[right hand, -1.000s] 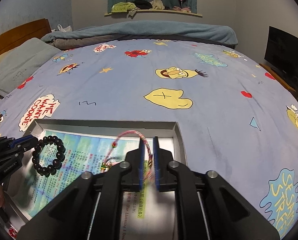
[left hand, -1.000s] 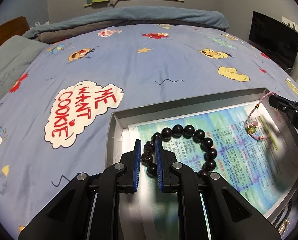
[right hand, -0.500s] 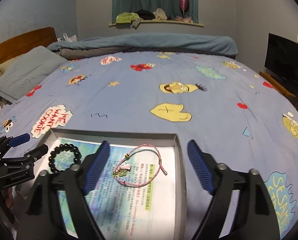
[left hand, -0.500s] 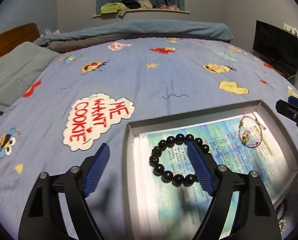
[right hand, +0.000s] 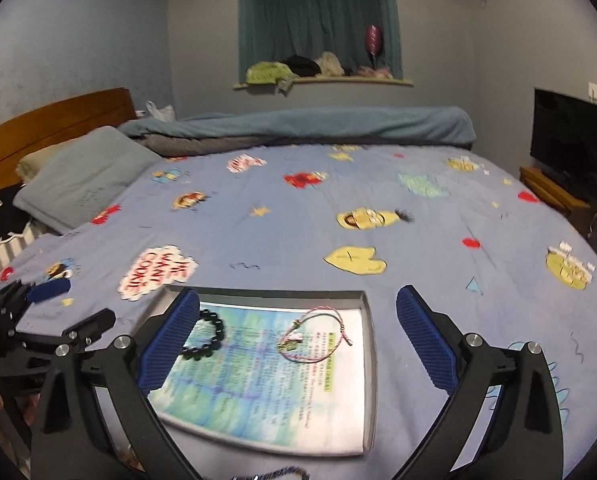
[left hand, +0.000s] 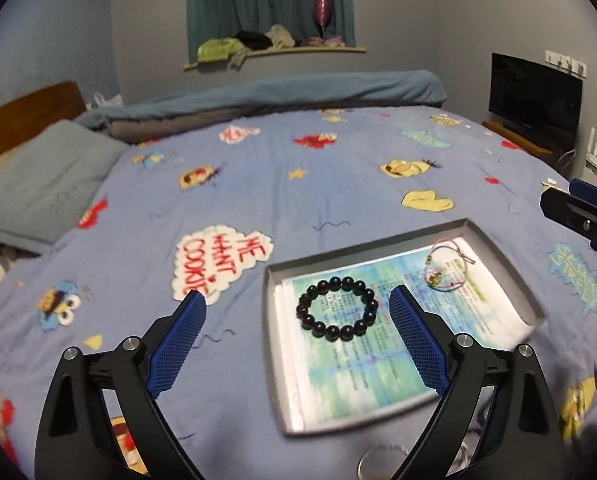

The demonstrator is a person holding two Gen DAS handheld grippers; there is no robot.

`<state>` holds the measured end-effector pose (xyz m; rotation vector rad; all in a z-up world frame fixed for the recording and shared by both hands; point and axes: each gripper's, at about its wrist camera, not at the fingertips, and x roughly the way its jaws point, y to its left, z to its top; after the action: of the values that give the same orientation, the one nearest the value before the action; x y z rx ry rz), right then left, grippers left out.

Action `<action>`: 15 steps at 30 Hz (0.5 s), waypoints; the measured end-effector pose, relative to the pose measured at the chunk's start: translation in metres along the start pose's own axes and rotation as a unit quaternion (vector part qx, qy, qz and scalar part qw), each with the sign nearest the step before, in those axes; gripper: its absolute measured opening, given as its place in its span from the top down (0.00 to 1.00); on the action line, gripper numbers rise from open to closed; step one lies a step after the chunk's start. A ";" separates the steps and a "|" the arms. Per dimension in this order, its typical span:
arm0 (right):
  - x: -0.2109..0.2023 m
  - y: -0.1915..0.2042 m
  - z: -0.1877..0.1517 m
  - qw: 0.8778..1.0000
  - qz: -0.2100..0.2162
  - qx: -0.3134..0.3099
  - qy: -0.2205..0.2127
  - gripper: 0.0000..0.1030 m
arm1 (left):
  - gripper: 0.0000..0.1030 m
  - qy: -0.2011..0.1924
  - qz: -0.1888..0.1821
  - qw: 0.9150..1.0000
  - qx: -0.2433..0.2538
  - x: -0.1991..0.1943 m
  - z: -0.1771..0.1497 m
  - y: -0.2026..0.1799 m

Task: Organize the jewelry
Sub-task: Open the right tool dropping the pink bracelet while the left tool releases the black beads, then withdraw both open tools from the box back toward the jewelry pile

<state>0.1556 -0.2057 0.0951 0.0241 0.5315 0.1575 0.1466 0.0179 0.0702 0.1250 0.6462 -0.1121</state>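
A grey tray lined with printed paper lies on the blue bedspread; it also shows in the right wrist view. A black bead bracelet lies in its left part, and shows partly behind a finger in the right wrist view. A pink cord bracelet lies in its far right part, and shows in the right wrist view. My left gripper is open and empty, raised above the tray's near left. My right gripper is open and empty above the tray.
A clear ring-shaped item lies on the bed in front of the tray. A dark cord lies near the bottom edge. A pillow is far left, a folded duvet at the back, a TV at right.
Both grippers opened and let go of their bracelets, which now lie in the tray. Both grippers have pulled back and risen away from the tray.
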 end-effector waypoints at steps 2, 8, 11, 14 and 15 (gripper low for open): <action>-0.014 0.003 0.000 1.000 -0.001 -0.011 0.002 0.05 | 0.10 -0.006 0.001 1.000 0.000 -0.019 0.000 0.003; -0.053 0.001 -0.004 1.000 0.006 -0.026 0.014 0.05 | 0.10 -0.012 -0.001 1.000 0.008 -0.069 -0.012 0.006; -0.074 0.000 -0.010 0.999 0.001 -0.040 0.017 0.05 | 0.09 -0.018 0.004 1.000 0.015 -0.095 -0.020 0.007; -0.095 -0.004 -0.017 0.999 -0.005 -0.046 0.017 0.05 | 0.09 -0.020 -0.006 1.000 0.015 -0.119 -0.027 0.009; -0.100 -0.005 -0.019 0.999 -0.005 -0.046 0.017 0.05 | 0.09 -0.022 -0.007 1.000 0.016 -0.127 -0.030 0.009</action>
<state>0.0612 -0.2265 0.1284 -0.0704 0.5578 0.1723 0.0295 0.0396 0.1240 0.1484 0.6012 -0.1377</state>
